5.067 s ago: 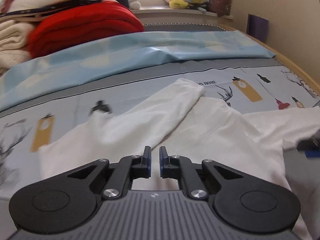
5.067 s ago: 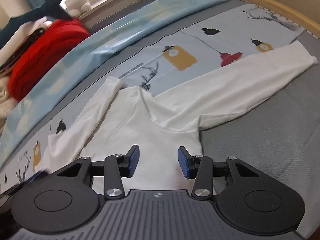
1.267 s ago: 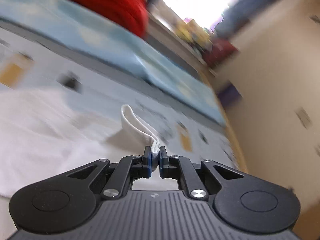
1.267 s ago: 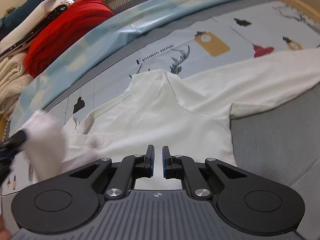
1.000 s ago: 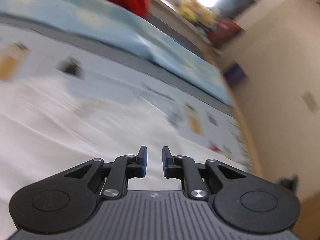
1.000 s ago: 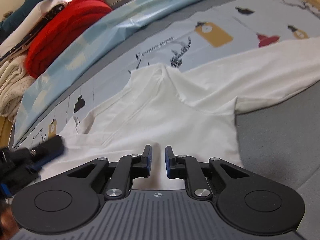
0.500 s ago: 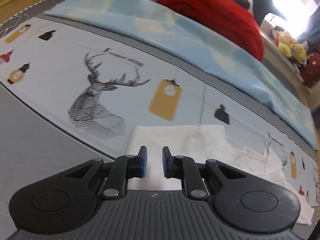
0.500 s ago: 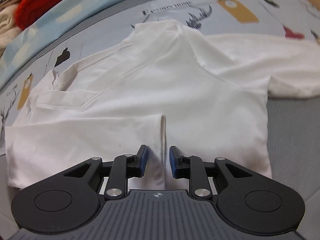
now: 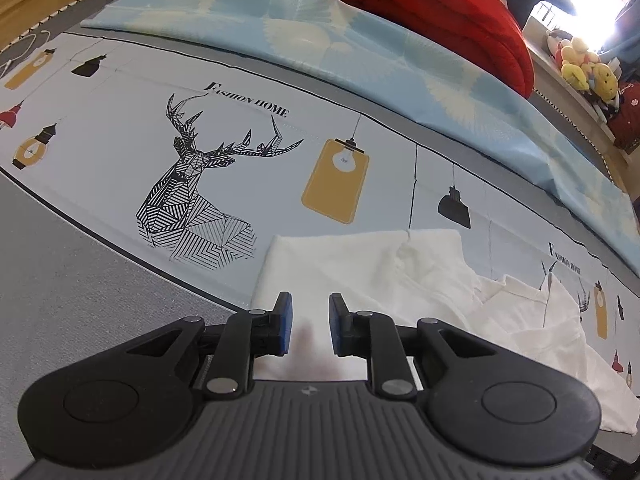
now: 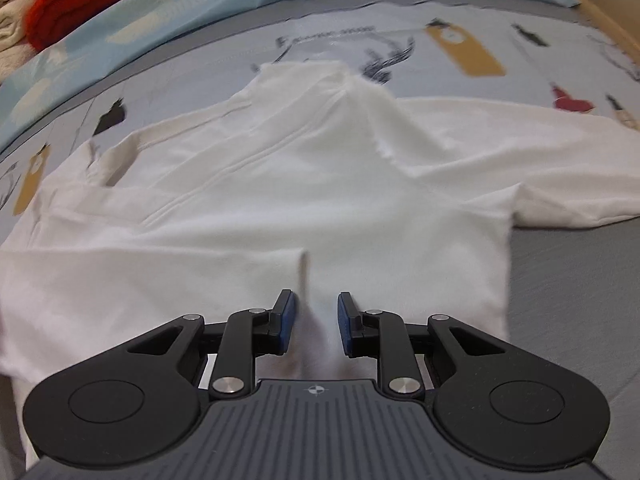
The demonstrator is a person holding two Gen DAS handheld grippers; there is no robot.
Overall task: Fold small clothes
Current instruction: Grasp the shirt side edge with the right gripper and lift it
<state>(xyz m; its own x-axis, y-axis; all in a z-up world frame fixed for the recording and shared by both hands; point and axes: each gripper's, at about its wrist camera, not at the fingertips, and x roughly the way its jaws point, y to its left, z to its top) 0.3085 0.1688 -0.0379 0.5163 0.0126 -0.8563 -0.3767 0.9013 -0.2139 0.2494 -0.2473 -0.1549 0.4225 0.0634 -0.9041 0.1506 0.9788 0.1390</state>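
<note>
One white shirt (image 10: 320, 184) is spread on the bed (image 9: 80, 320). Both grippers, left gripper (image 9: 309, 322) and right gripper (image 10: 313, 322), are held slightly open over it, gripping nothing.

- Your shirt (image 10: 320, 184) is plain white.
- The bed sheet (image 9: 248, 128) under it is pale blue-grey, printed with a black line-drawn deer, mustard lamps and black lettering.
- The cloth (image 9: 360, 52) beyond is light blue with cream fans.
- The blanket (image 9: 432, 12) is solid red.
- Your finger pads (image 9: 285, 322) are blue.
</note>
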